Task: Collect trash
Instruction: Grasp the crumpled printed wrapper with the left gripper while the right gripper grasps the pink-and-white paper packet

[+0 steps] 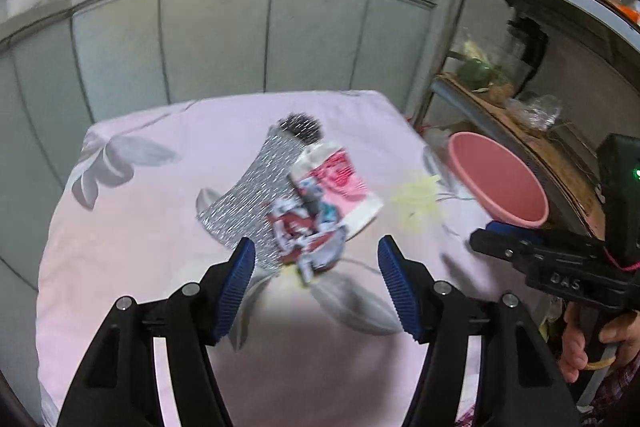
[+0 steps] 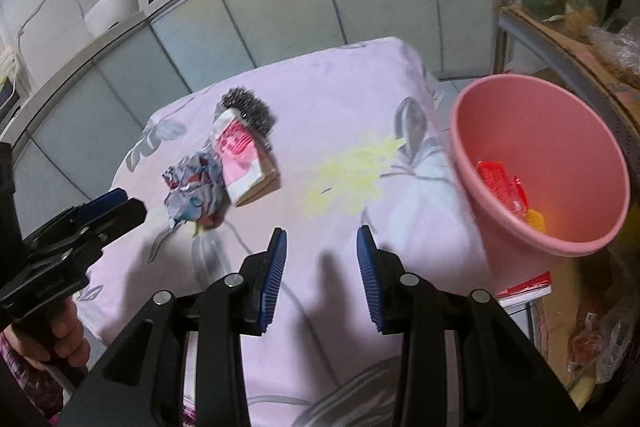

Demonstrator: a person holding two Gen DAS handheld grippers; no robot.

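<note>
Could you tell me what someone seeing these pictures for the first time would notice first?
Probably the pink bucket at the right edge of the flowered cloth, with a red wrapper already inside. Next, the litter mid-cloth: a crumpled wrapper, a pink-and-white carton and a silver packet, just ahead of the open, empty left gripper.

Left claw (image 1: 316, 259) gapes wide, right claw (image 2: 322, 251) half-parted, both empty.

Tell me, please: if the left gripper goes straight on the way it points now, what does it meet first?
Most likely the crumpled wrapper, which lies just ahead of the open left gripper on the pink cloth. Behind it lie the pink carton and the silver pack. Depth is unclear.
</note>
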